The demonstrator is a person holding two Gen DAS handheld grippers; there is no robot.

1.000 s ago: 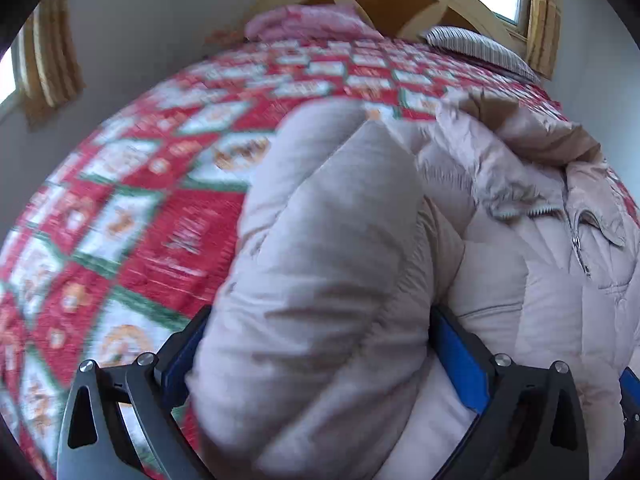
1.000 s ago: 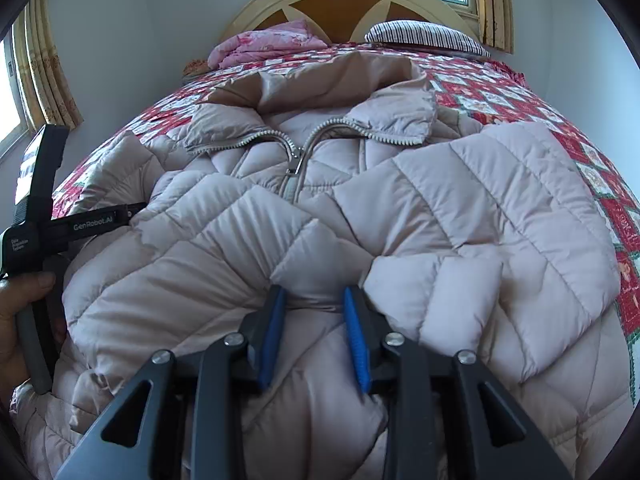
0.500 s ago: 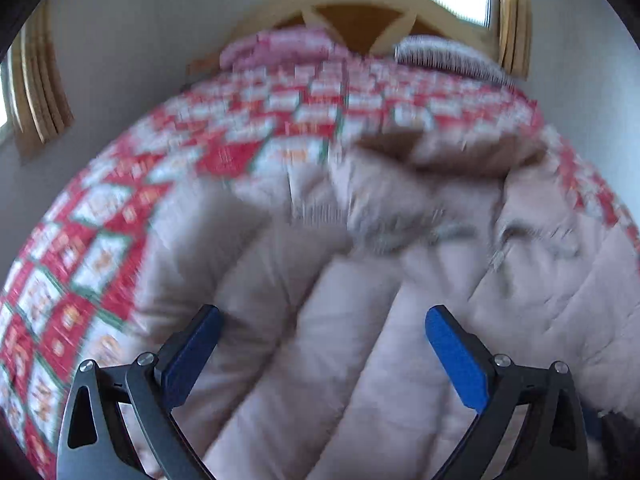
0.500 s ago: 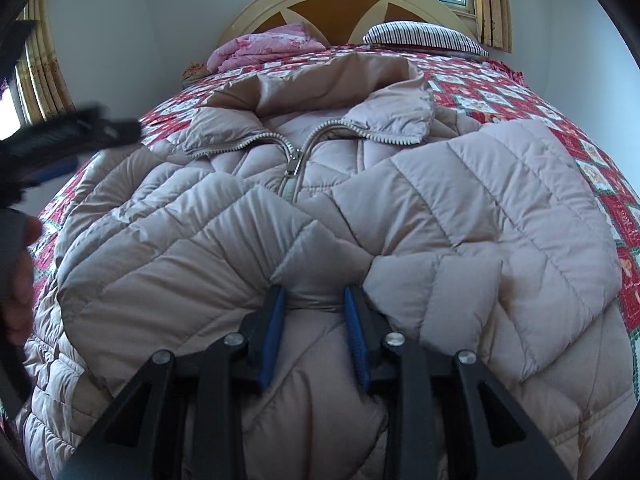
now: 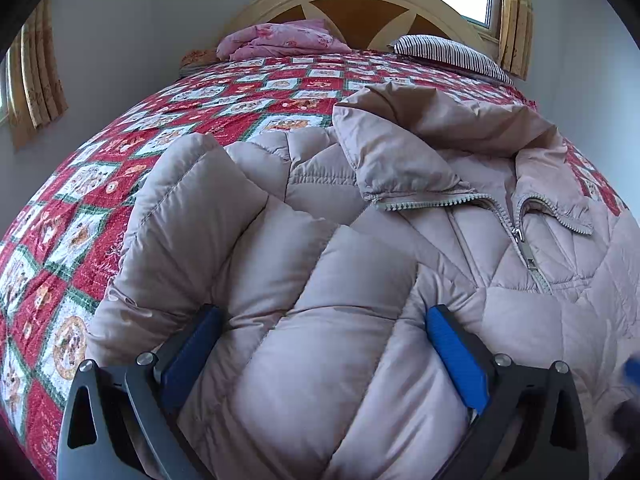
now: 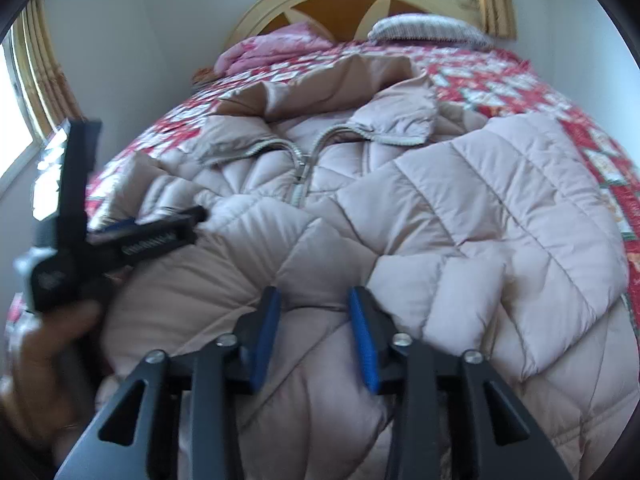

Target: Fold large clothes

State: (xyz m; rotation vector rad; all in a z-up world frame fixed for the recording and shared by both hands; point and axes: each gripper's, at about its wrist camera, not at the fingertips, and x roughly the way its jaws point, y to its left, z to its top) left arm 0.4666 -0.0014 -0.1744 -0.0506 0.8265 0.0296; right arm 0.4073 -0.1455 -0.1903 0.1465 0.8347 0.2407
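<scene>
A pale pink quilted puffer jacket [image 5: 520,320] lies zip-up on the bed, with its hood [image 6: 320,88] toward the headboard. One sleeve [image 5: 280,280] is folded in over the front. My left gripper [image 5: 323,312] stands wide open, and the sleeve's bulk rests between its blue pads [image 5: 456,356]. In the right wrist view the left gripper [image 6: 188,216] lies low over the jacket, held by a hand [image 6: 52,340]. My right gripper [image 6: 314,294] is at the jacket's lower front. Its jaws are opening, with a flat crease of the jacket [image 6: 480,220] between them.
The bed has a red patchwork quilt [image 5: 80,208] with bare room left of the jacket. A pink folded blanket [image 5: 280,38] and a striped pillow [image 5: 448,50] lie by the wooden headboard [image 5: 360,4]. Curtained windows stand on both sides.
The left gripper held the sleeve raised, then brought it over and laid it on the jacket front. The right jaws, pinching a fold before, have spread slightly apart.
</scene>
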